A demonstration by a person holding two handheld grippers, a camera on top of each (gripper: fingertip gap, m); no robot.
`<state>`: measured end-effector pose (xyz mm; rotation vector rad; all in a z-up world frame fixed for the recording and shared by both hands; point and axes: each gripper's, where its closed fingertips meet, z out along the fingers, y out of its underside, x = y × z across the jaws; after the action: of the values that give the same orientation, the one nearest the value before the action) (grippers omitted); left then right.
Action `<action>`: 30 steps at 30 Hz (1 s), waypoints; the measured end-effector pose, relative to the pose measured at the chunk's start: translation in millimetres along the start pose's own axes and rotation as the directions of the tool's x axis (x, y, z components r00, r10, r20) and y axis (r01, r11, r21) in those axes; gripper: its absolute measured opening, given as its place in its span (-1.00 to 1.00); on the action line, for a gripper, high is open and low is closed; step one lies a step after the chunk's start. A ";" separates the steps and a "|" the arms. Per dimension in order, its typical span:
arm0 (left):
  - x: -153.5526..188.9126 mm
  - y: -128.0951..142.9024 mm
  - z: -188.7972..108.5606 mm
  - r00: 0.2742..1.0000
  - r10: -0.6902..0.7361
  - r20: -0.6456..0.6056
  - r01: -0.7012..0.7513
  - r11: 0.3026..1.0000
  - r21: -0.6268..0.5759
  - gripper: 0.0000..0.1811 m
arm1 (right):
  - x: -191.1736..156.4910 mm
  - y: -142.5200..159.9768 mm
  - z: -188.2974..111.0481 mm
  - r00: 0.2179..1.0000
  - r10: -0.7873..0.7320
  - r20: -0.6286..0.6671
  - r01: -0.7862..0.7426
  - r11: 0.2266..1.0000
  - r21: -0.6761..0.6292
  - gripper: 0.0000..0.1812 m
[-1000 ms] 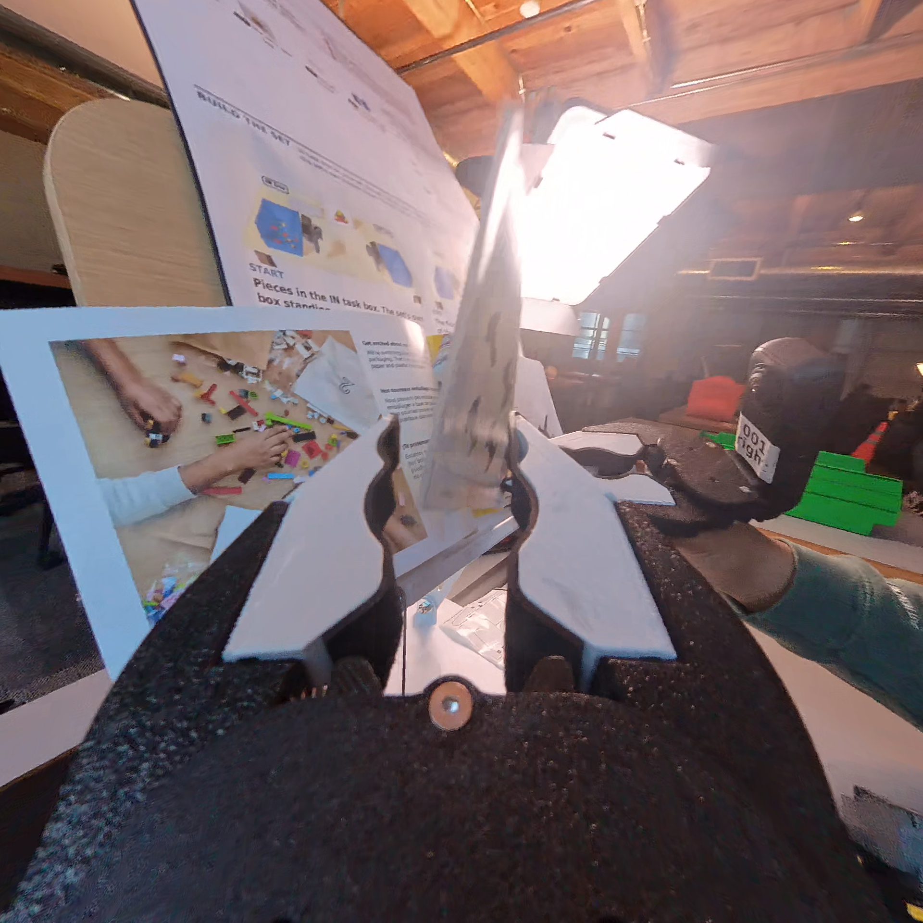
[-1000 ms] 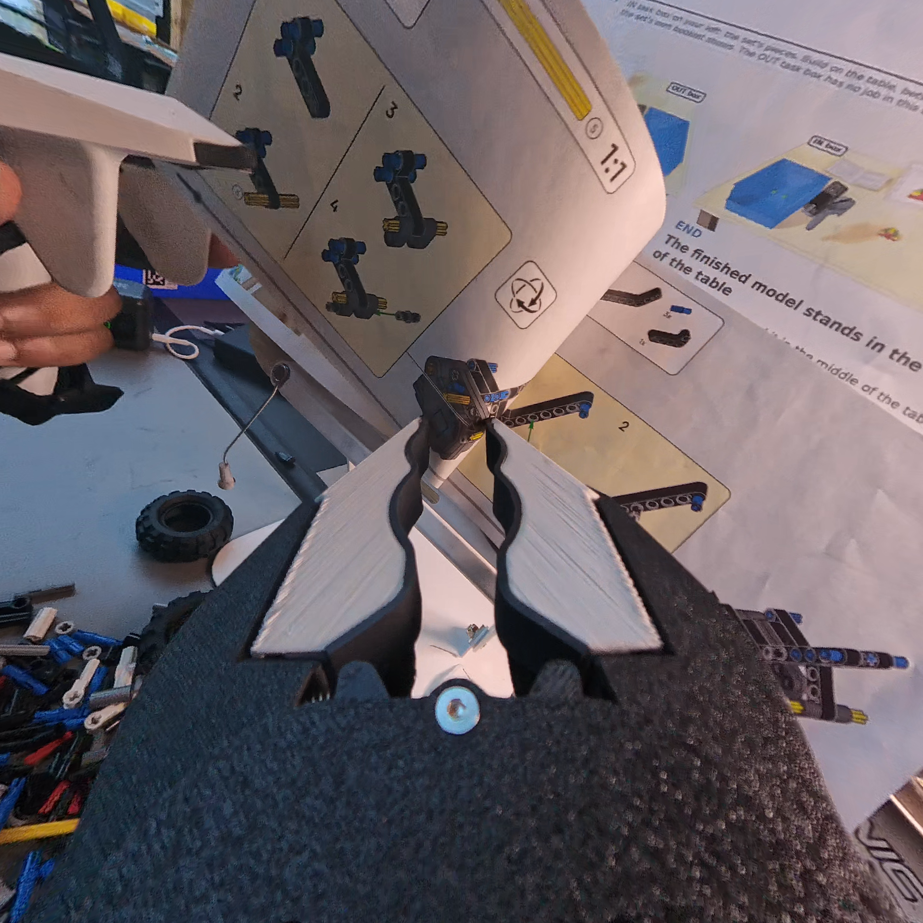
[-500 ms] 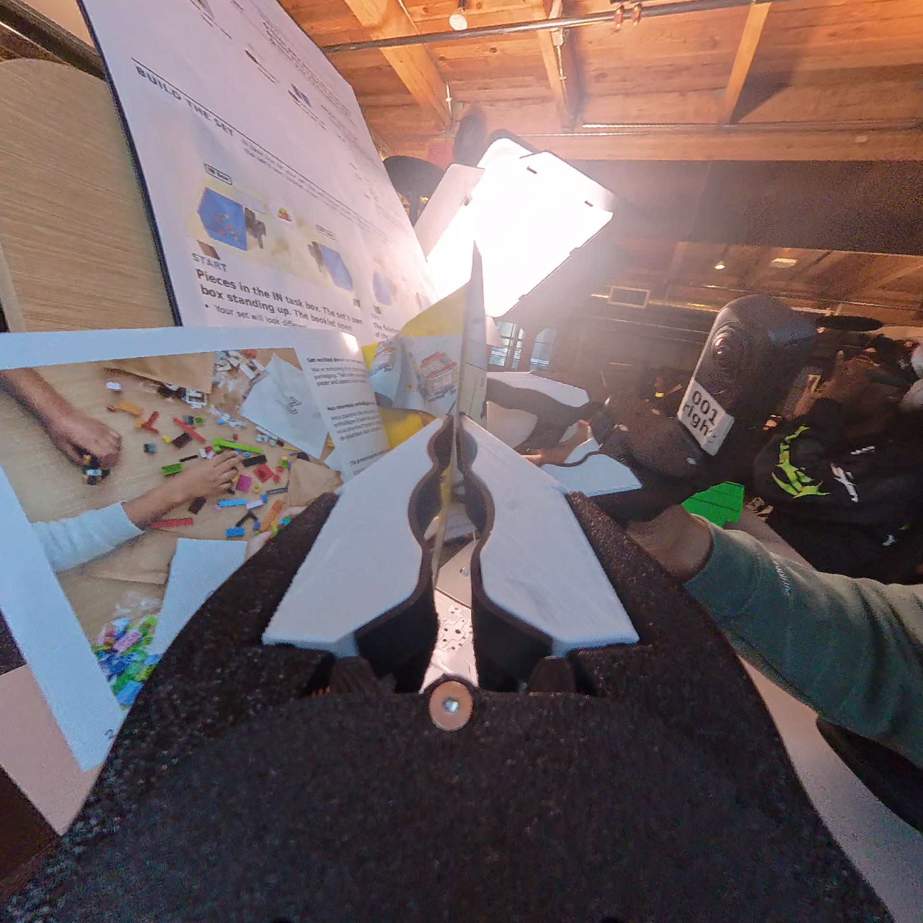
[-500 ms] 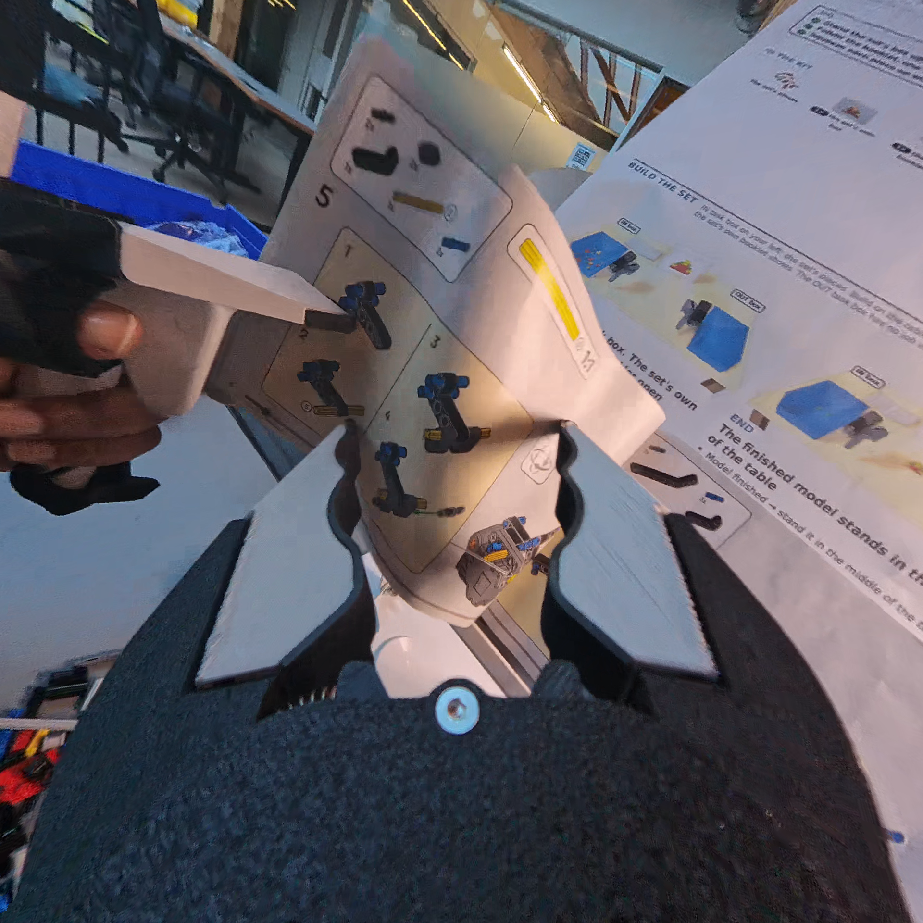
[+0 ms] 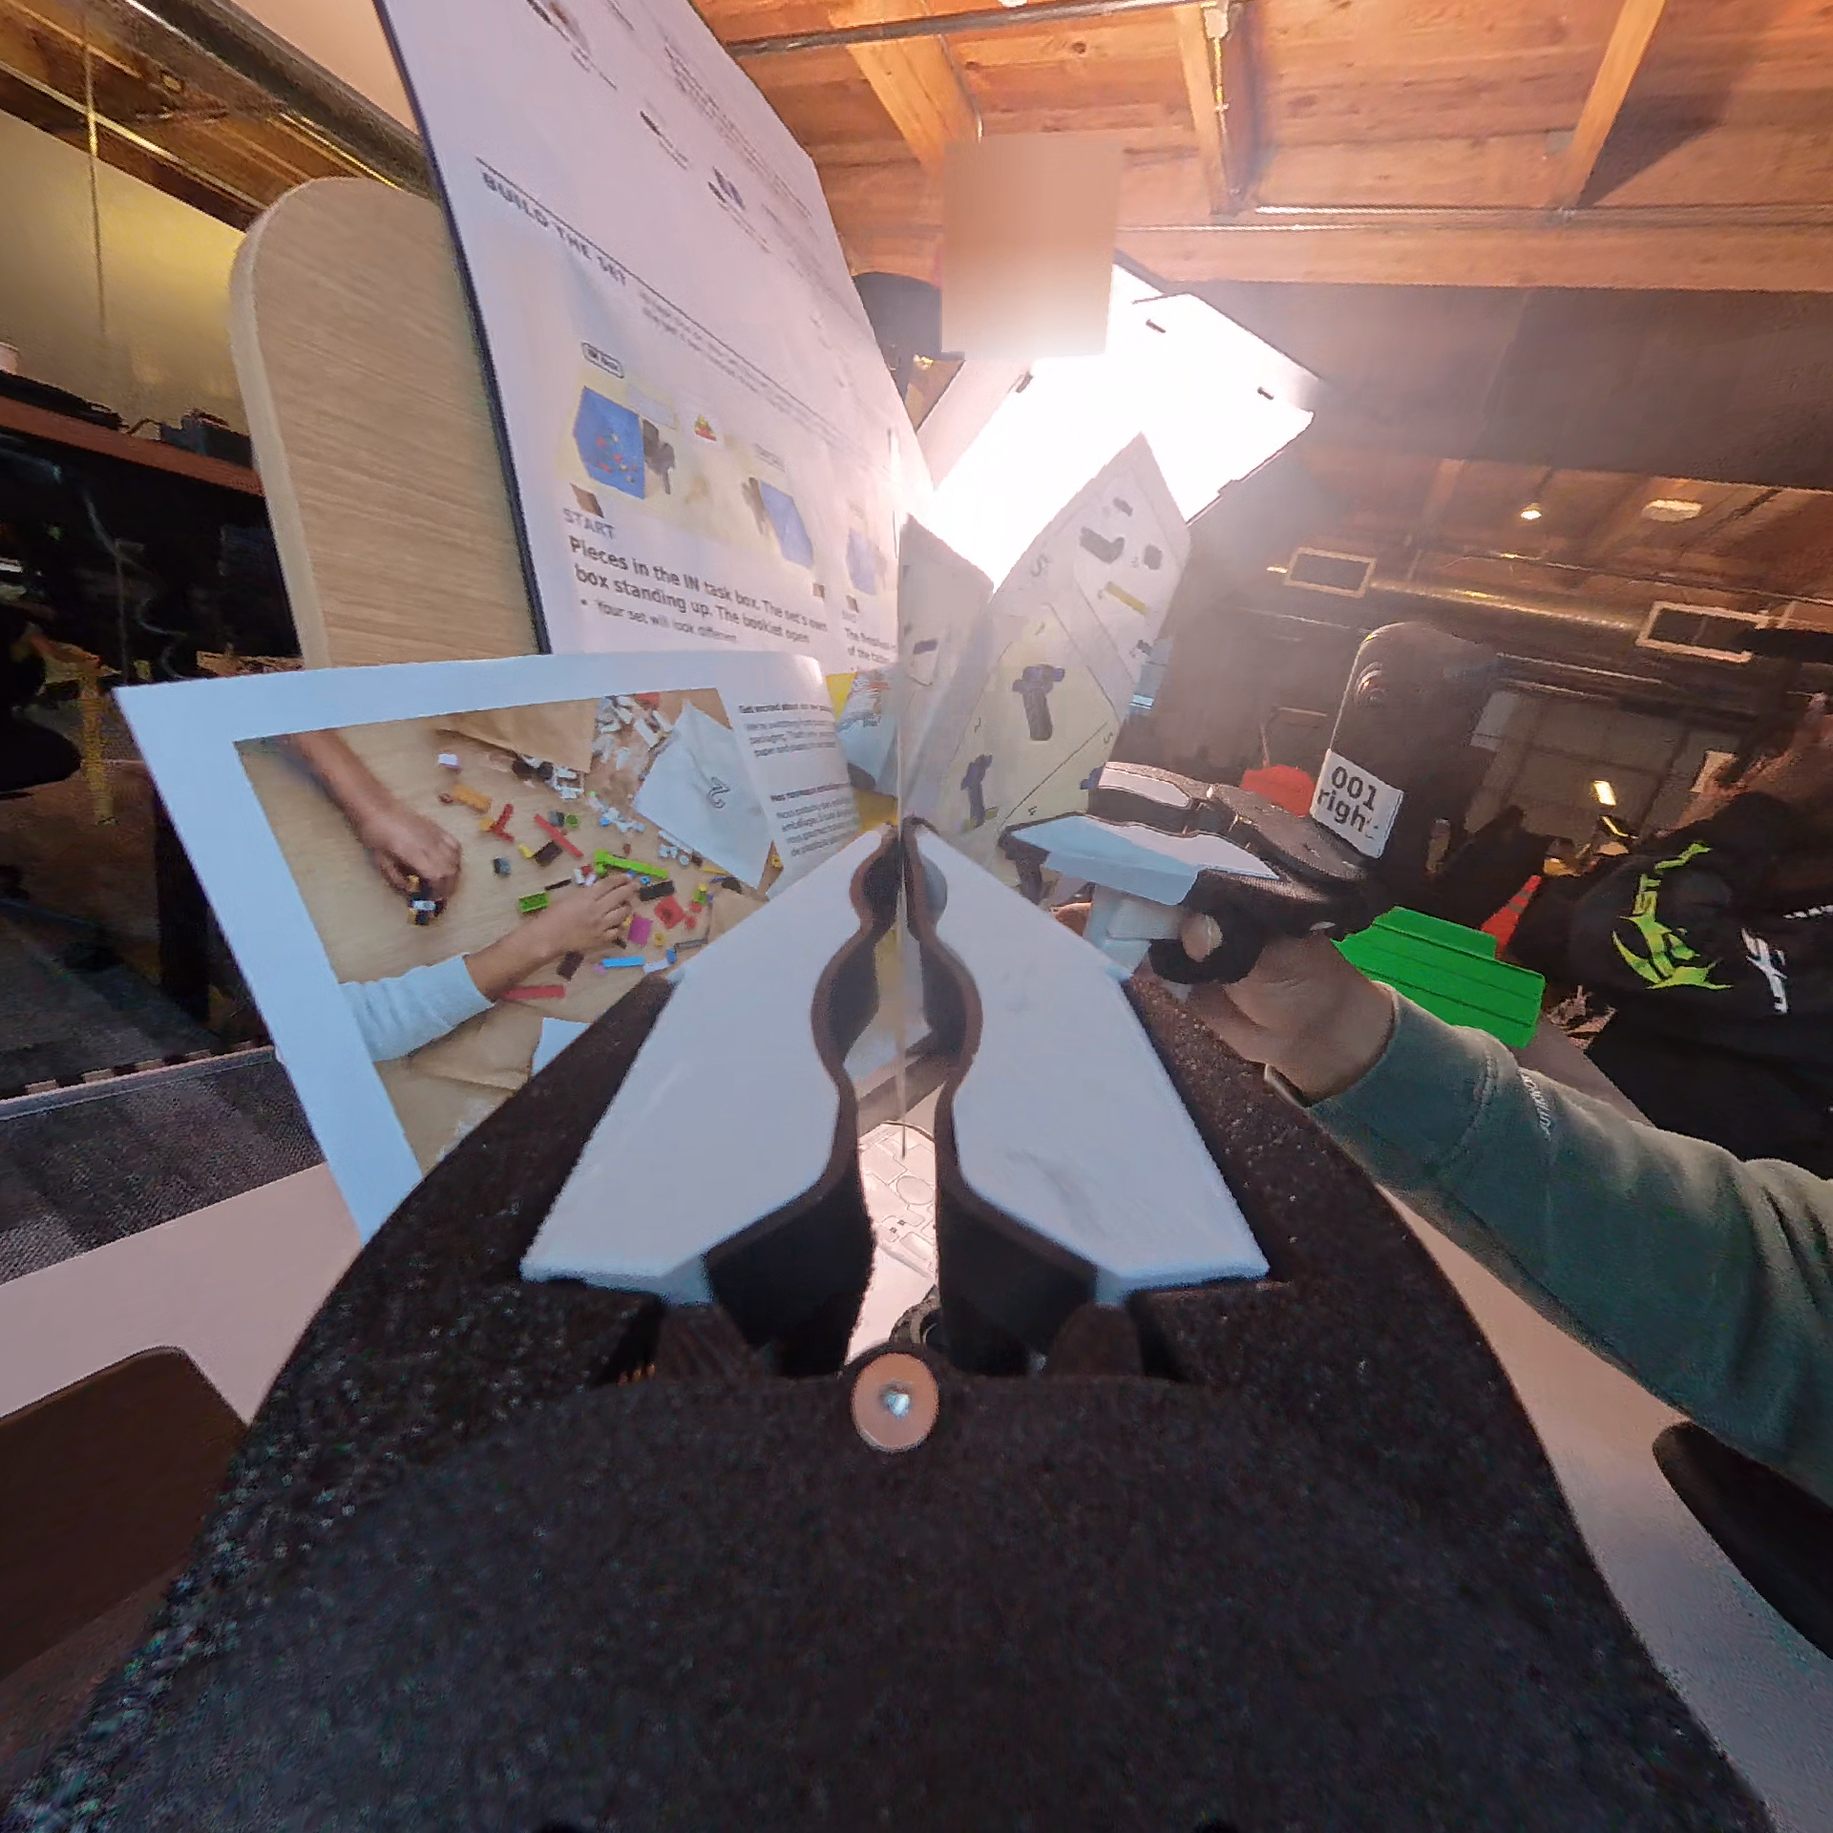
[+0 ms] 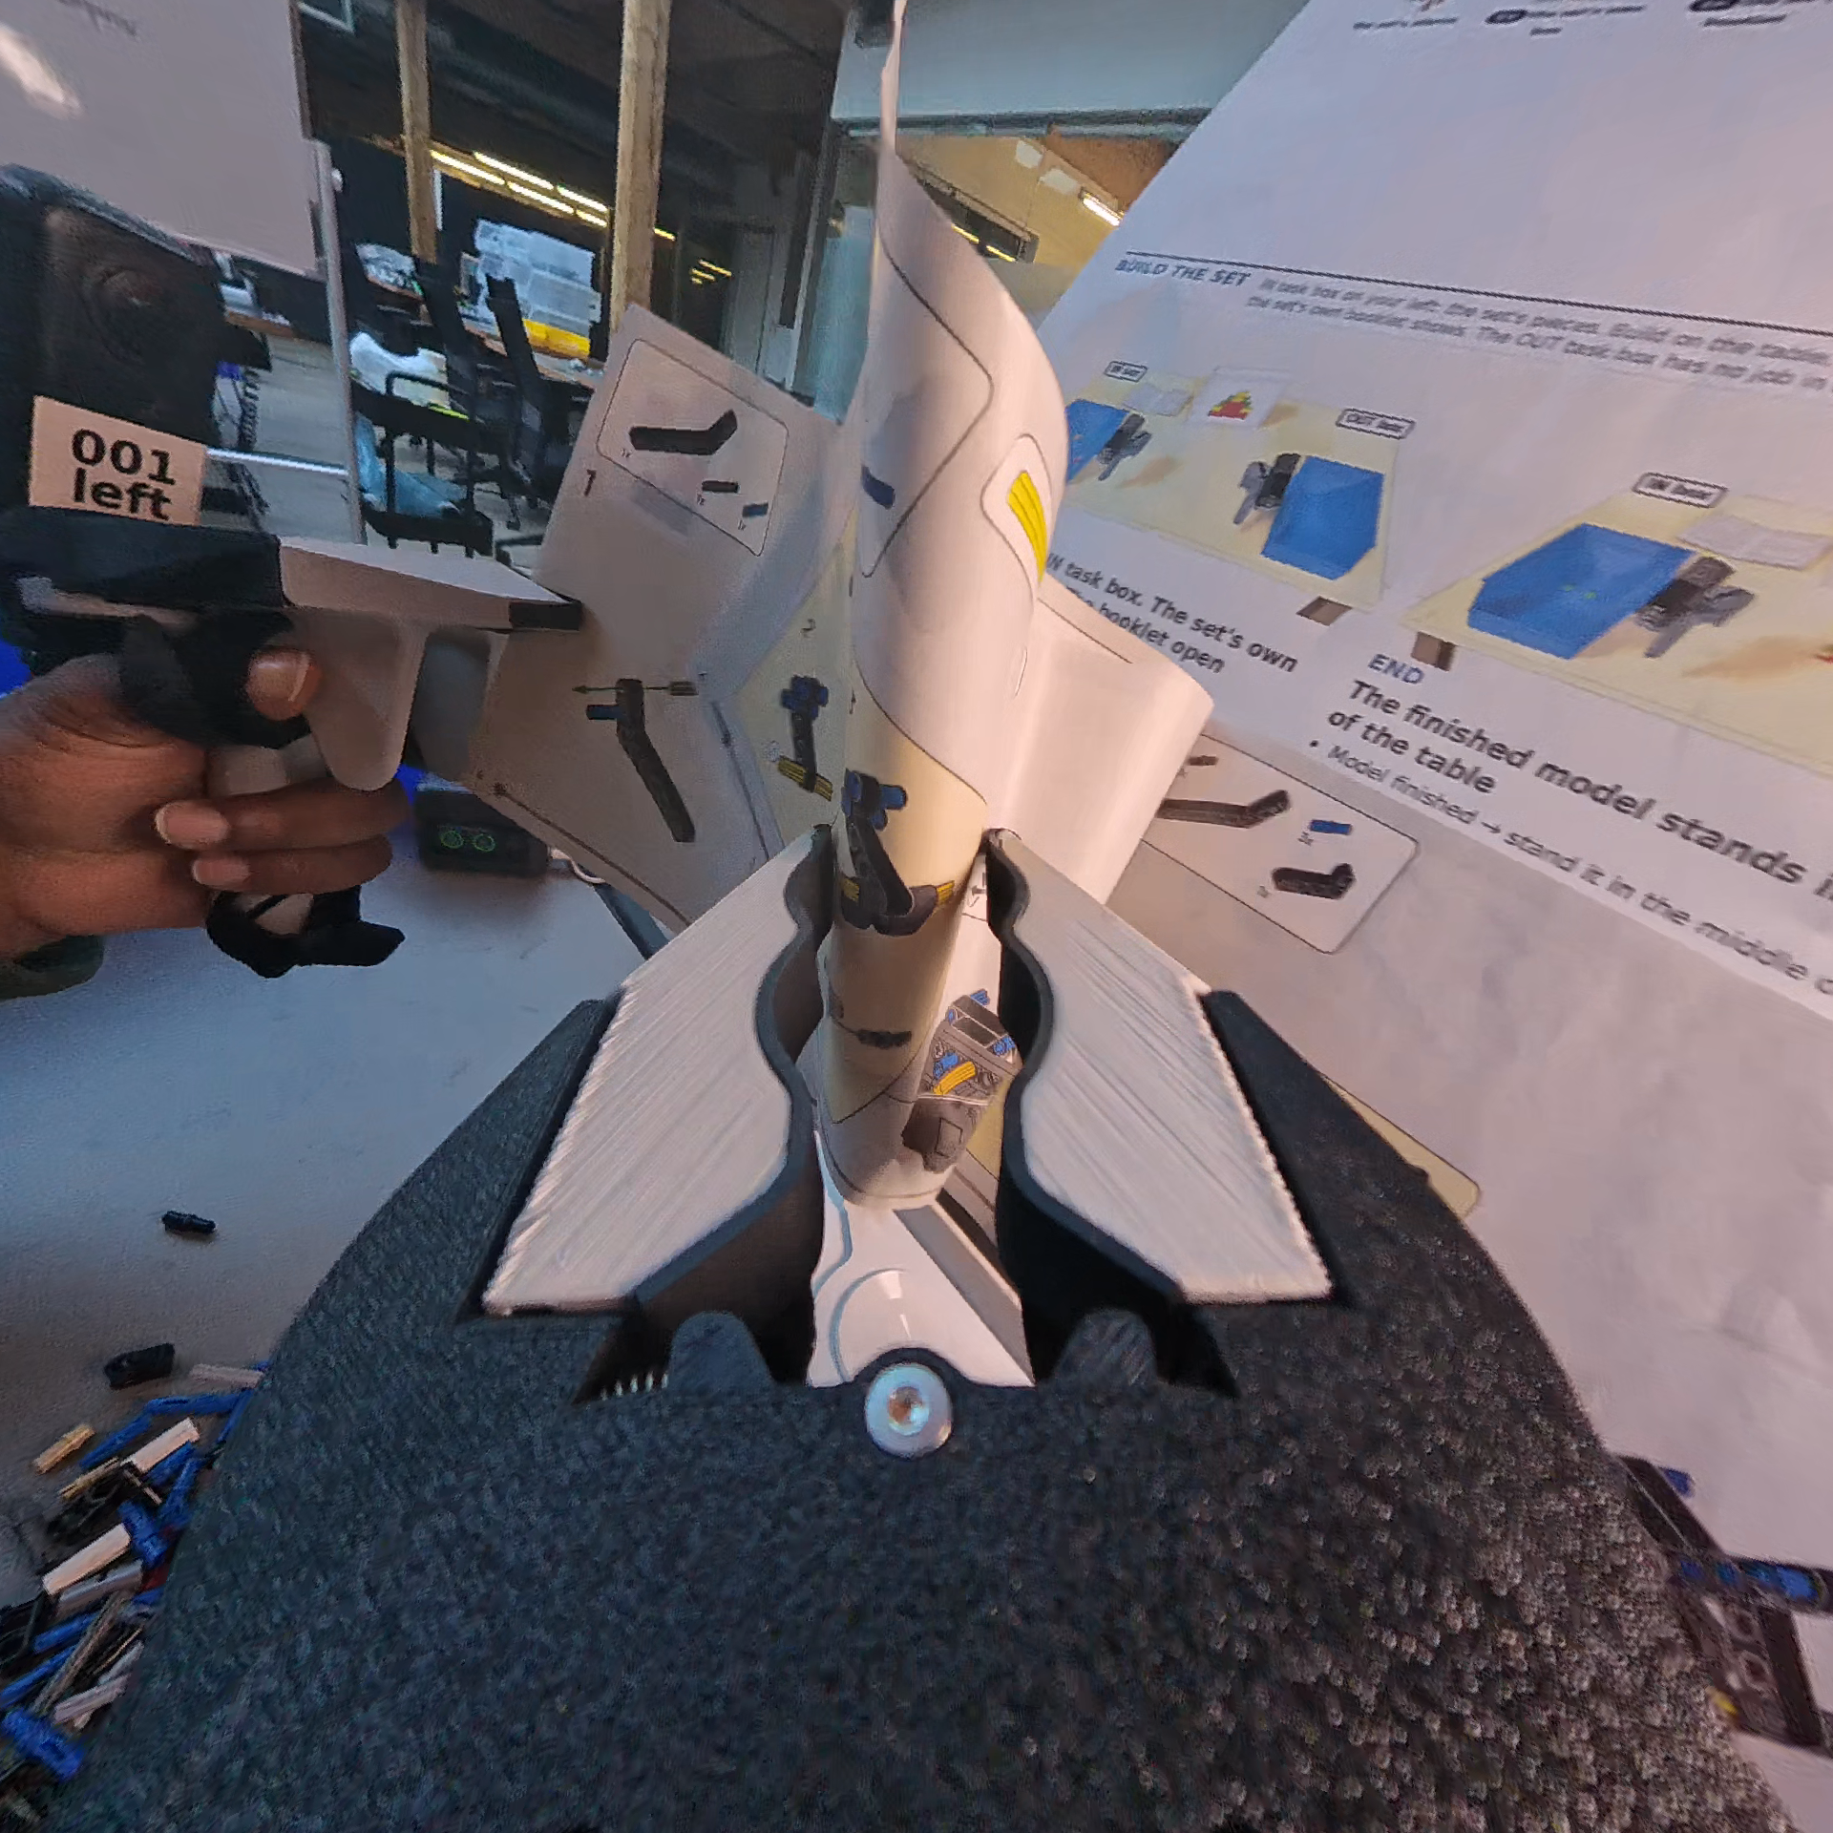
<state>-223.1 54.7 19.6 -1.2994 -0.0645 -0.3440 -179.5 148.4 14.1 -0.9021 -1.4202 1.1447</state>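
A building-instruction booklet stands open between both grippers. My left gripper [image 5: 903, 833] is shut on the thin edge of one booklet page [image 5: 901, 992], which runs upright between its fingers. In the right wrist view the left gripper [image 6: 570, 615] pinches the left-hand page [image 6: 674, 555]. My right gripper [image 6: 908, 853] is partly open, with a curled page [image 6: 942, 496] rising between its fingers. It is not pressed flat. The right gripper also shows in the left wrist view [image 5: 1051, 823], against the spread page [image 5: 1051, 674].
A large white instruction poster [image 5: 674, 298] [image 6: 1488, 496] leans behind the booklet. A photo sheet [image 5: 496, 843] stands at the left. Several loose building pieces [image 6: 99, 1488] lie on the pale table [image 6: 248, 1071]. A green box [image 5: 1438, 972] and a bright lamp panel [image 5: 1141, 417] are behind. My hands' fingertips stand some 11 cm from each other.
My left gripper went from open around the page to shut on it. My right gripper let go of the page corner, opened wide, then narrowed around a curled page. The booklet's pages spread apart.
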 end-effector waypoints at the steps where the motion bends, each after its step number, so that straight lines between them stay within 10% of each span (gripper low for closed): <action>1: -4.9 -1.6 -2.0 1.000 -0.008 0.021 0.008 1.000 0.006 -1.00 | 5.5 -0.7 -4.0 1.000 0.018 -0.008 -0.018 1.000 0.009 -0.67; 19: -57.7 -6.7 -24.7 0.961 0.023 0.274 -0.025 1.000 0.004 -1.00 | 103.5 52.1 -103.5 0.907 0.343 -0.245 -0.331 0.939 0.088 -0.59; 30: -67.2 -1.4 -24.7 0.943 0.051 0.330 -0.051 0.999 -0.010 -1.00 | 73.8 55.0 -145.5 0.789 0.587 0.181 -0.614 0.754 0.231 -0.47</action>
<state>-290.8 45.3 -1.9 -1.3470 -0.3142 -0.0782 -51.3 257.8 -21.1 -1.1498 -1.0111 1.8493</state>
